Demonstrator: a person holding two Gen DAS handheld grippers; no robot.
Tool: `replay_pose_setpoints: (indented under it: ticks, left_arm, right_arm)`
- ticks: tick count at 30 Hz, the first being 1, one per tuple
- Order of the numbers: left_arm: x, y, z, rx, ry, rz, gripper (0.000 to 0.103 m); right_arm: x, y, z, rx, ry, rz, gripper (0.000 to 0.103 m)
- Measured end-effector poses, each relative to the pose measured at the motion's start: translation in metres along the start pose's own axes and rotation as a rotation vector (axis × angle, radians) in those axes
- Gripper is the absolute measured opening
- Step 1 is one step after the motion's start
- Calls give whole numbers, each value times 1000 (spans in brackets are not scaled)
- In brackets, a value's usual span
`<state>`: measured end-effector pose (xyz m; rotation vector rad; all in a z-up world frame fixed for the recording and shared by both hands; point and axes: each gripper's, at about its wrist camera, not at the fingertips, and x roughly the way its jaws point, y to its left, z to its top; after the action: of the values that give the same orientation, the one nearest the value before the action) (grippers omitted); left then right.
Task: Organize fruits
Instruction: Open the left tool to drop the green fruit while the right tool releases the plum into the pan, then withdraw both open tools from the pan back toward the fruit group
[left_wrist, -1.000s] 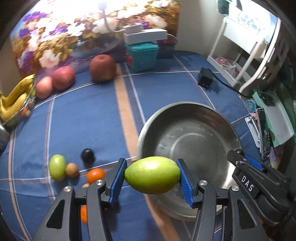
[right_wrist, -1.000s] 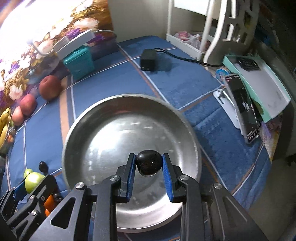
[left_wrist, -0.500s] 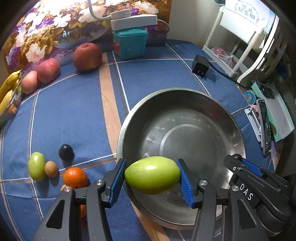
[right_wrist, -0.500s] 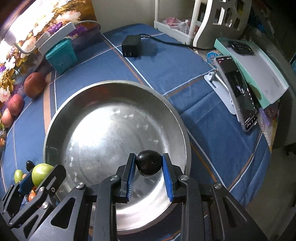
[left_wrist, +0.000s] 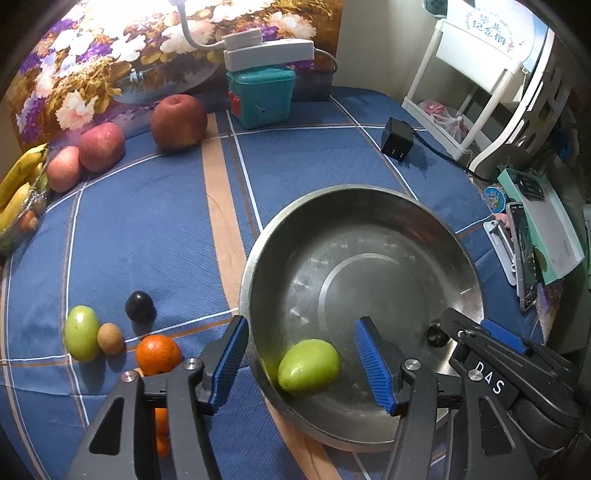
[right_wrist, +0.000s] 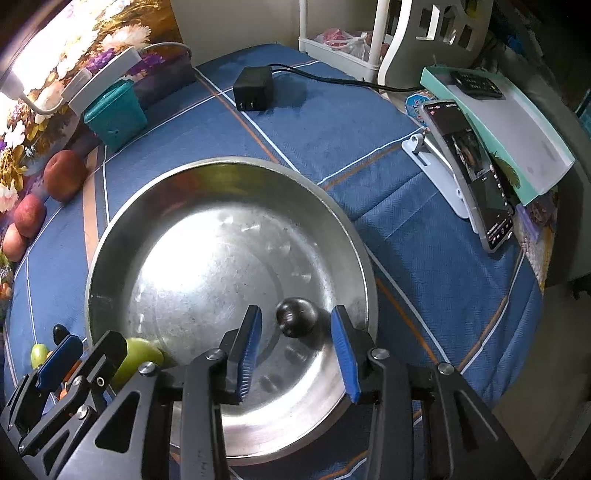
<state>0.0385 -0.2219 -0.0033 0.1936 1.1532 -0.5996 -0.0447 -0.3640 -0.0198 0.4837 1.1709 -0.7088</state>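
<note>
A steel bowl (left_wrist: 436, 221) (right_wrist: 110, 258) sits on the blue cloth. A green fruit (left_wrist: 308, 365) (right_wrist: 142, 356) lies inside its near left wall, below my open left gripper (left_wrist: 303, 363). A dark plum (right_wrist: 297, 317) (left_wrist: 436, 334) lies in the bowl between the blue pads of my open right gripper (right_wrist: 297, 354). On the cloth to the left lie another green fruit (left_wrist: 81, 332), a small brown fruit (left_wrist: 110, 338), a dark plum (left_wrist: 139, 305) and an orange (left_wrist: 158, 354).
Three apples (left_wrist: 179, 122) and bananas (left_wrist: 18, 181) lie at the back left by a teal box (left_wrist: 260, 96). A black charger (left_wrist: 397, 138) with its cord, a phone on a stand (right_wrist: 469, 173) and a white rack (left_wrist: 472, 74) are to the right.
Both grippers opened. The green fruit dropped from the left gripper into the bowl and the dark plum dropped from the right gripper into the bowl.
</note>
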Motion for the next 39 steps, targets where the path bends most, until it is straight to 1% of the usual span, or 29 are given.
replay_pose_setpoints:
  ticks: [2, 4, 11, 19, 25, 34, 35, 36, 39]
  left_arm:
    - [-3, 2, 0, -7, -3, 5, 67]
    - [-7, 5, -1, -17, -6, 14, 67]
    - [-18, 28, -4, -84, -10, 71, 68]
    - [-25, 69, -14, -189, 8, 156, 68]
    - [-36, 91, -17, -250, -8, 174, 68]
    - [-41, 109, -18, -303, -6, 184, 68]
    - [-40, 109, -18, -305, -4, 186, 69]
    - [-38, 109, -18, -306, -1, 190, 72]
    - [-34, 110, -19, -307, 8, 201, 75]
  right_arm:
    - [-3, 0, -1, 2, -7, 8, 51]
    - [-6, 1, -2, 1, -14, 15, 53]
    - [-11, 8, -5, -26, -24, 28, 54]
    - [-19, 25, -15, -91, -34, 40, 54]
    - [-25, 42, -21, -150, -40, 79, 54]
    - [-27, 60, -29, -213, -40, 100, 54]
    - [-27, 62, -29, -218, -39, 98, 54]
    - [-27, 62, -29, -222, -37, 98, 54]
    - [-25, 64, -30, -226, -29, 99, 54]
